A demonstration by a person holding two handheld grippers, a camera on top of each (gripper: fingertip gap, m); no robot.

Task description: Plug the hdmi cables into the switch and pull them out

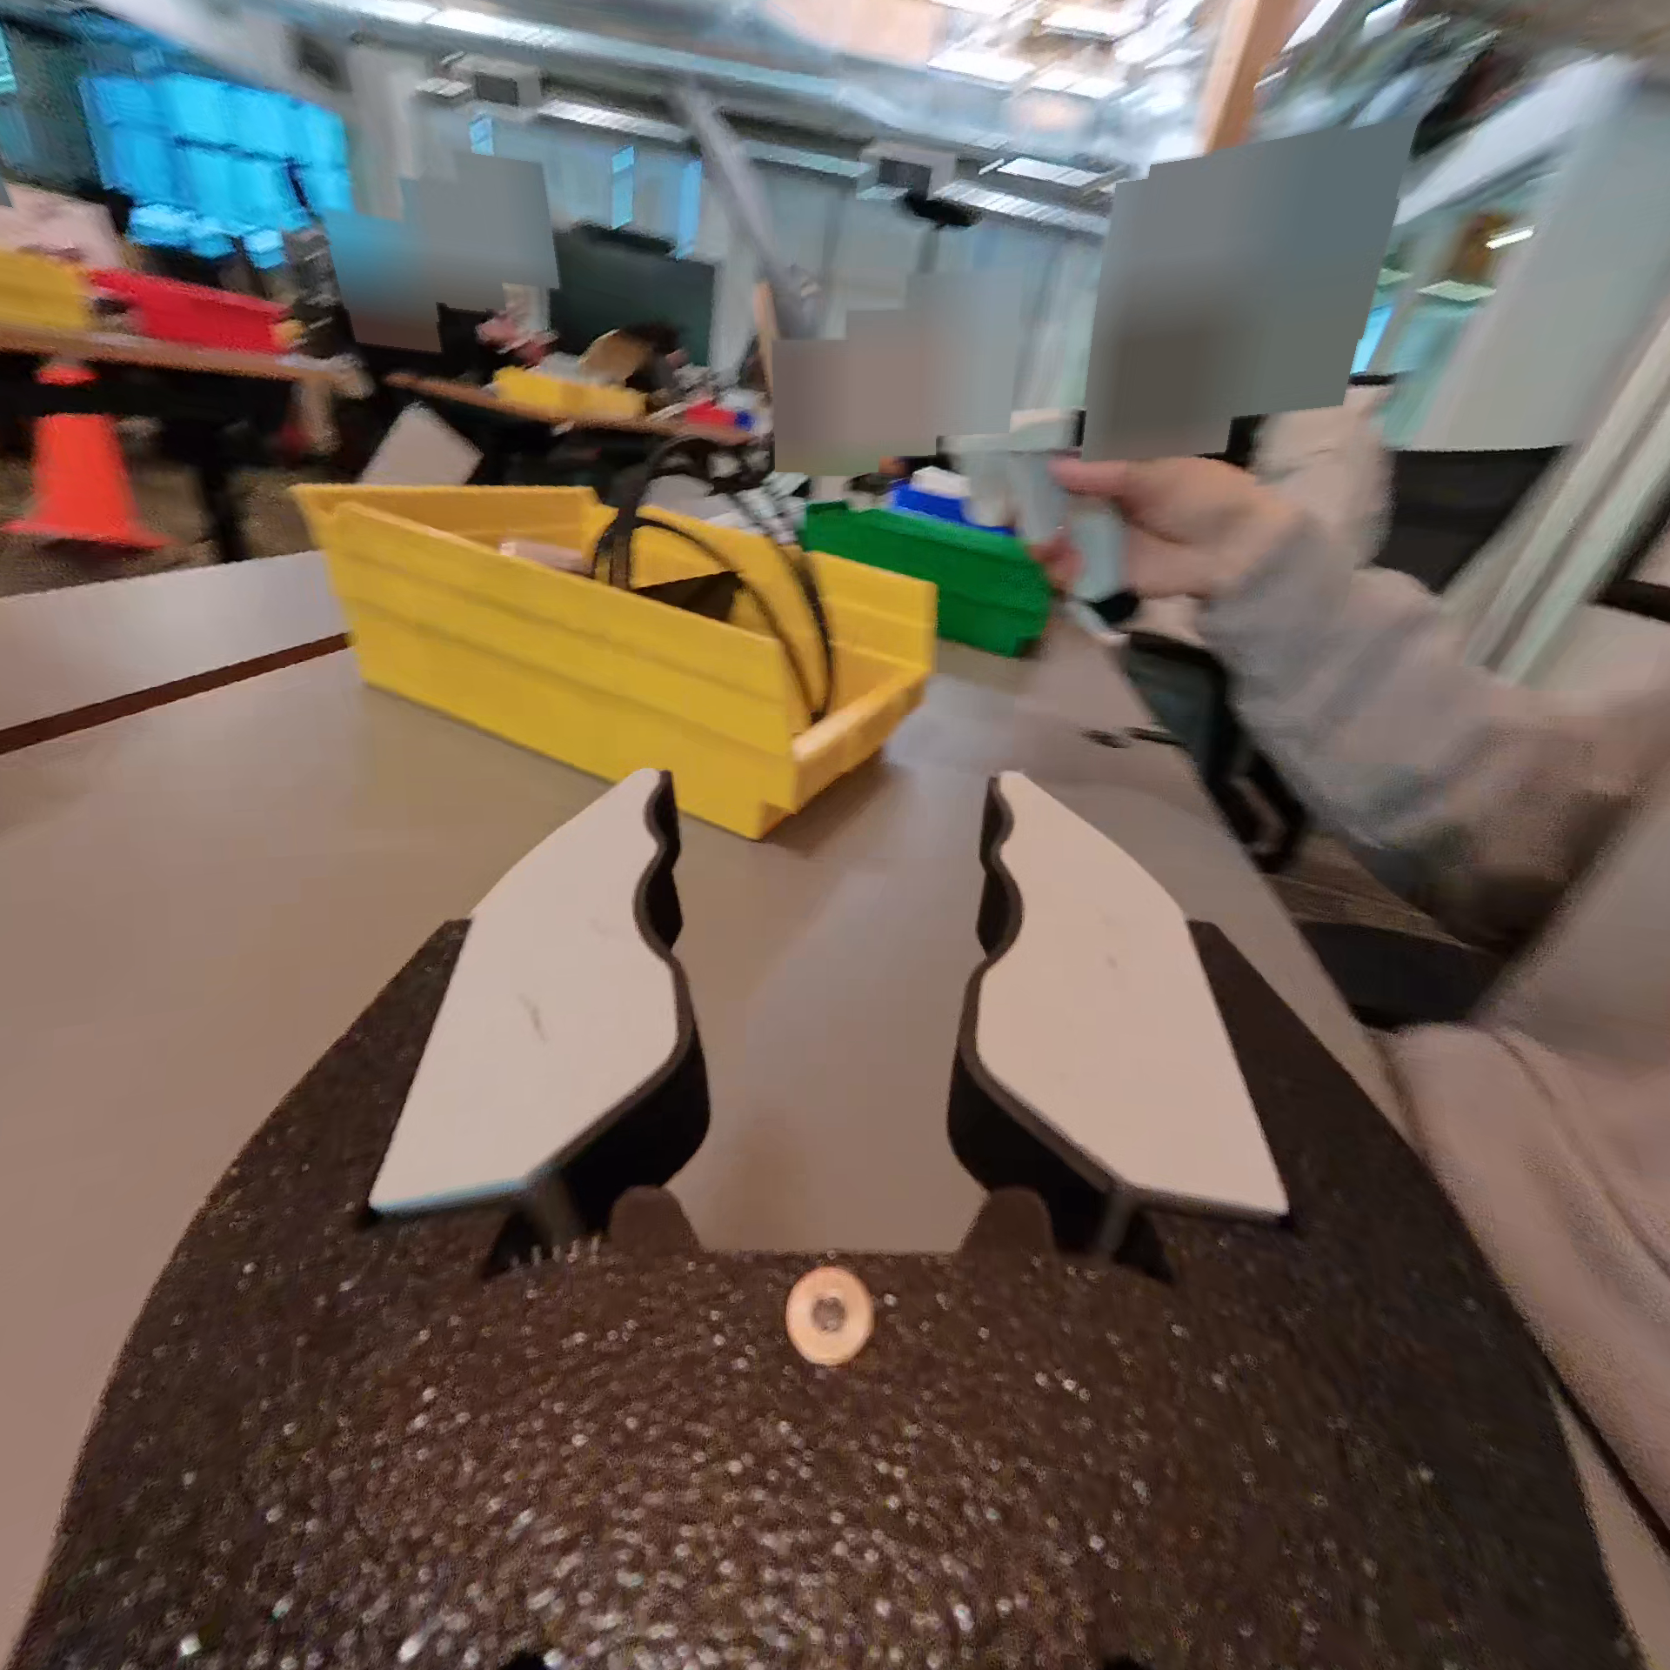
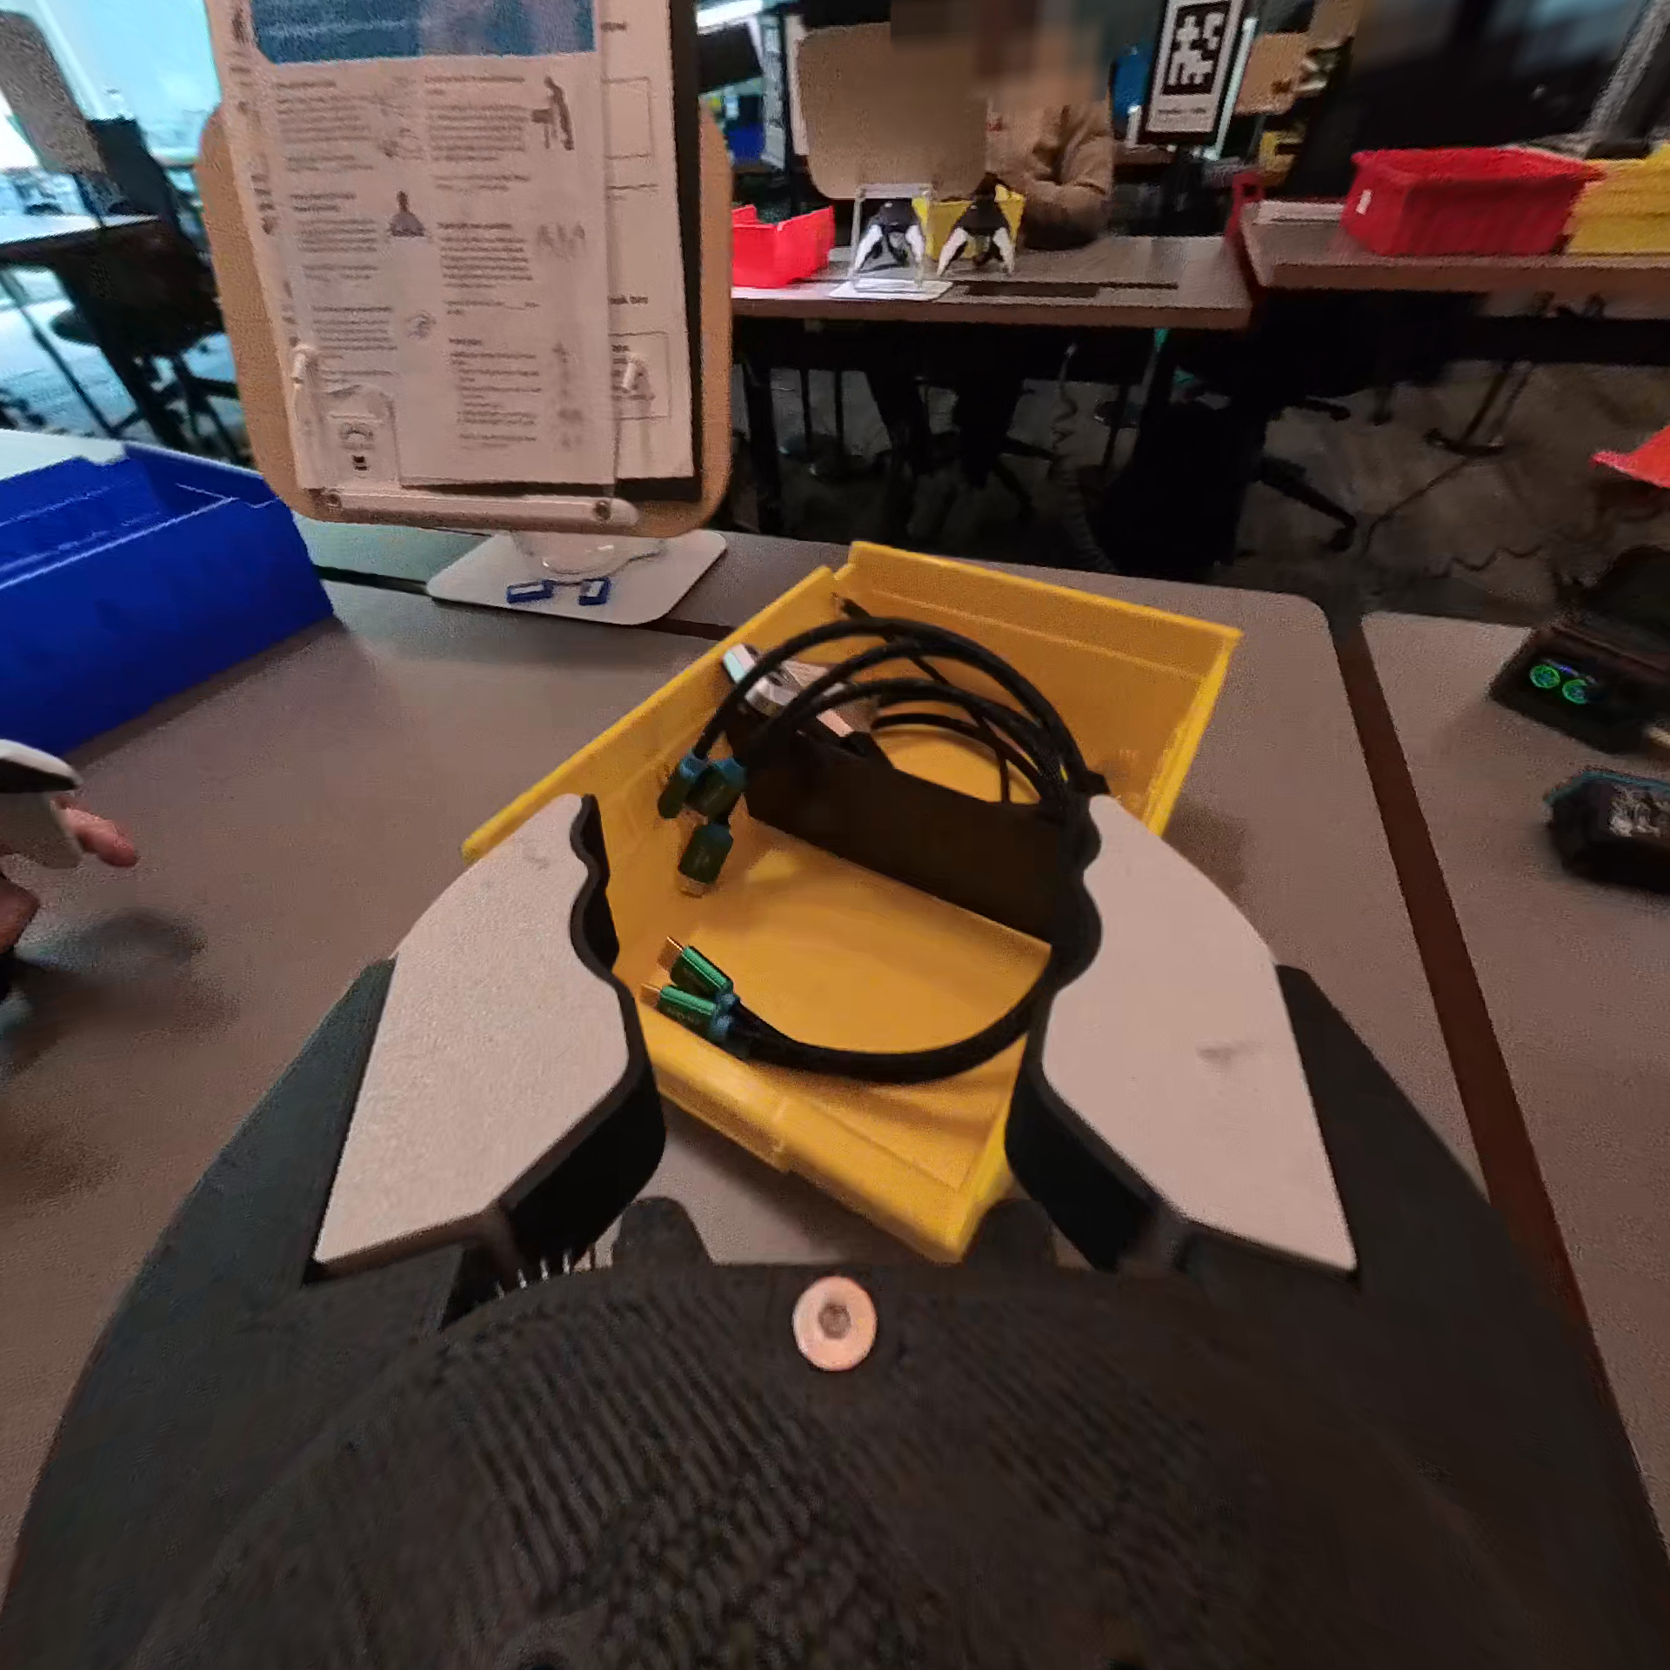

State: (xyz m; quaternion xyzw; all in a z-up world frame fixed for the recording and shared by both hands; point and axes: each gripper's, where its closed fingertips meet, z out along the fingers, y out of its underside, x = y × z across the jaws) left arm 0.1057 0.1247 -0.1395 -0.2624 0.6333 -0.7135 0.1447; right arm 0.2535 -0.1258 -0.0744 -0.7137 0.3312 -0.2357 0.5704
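A yellow bin (image 2: 1130, 669) on the grey table holds coiled black HDMI cables (image 2: 949, 687) with green plugs (image 2: 700, 976) and a long black box, the switch (image 2: 904, 831), leaning inside it. My right gripper (image 2: 836, 813) is open and empty, held above the bin's near end with its fingers to either side of it. In the left wrist view the same yellow bin (image 1: 578, 660) stands ahead with black cables (image 1: 795, 623) arching out of it. My left gripper (image 1: 831, 795) is open and empty, low over the bare table short of the bin.
A blue bin (image 2: 136, 578) stands at the left and a paper stand (image 2: 470, 271) behind the yellow bin. A green bin (image 1: 931, 569) sits beyond it. A person's hand (image 1: 1166, 524) and pale sleeve are at the right. Small dark devices (image 2: 1609, 822) lie on the neighbouring table.
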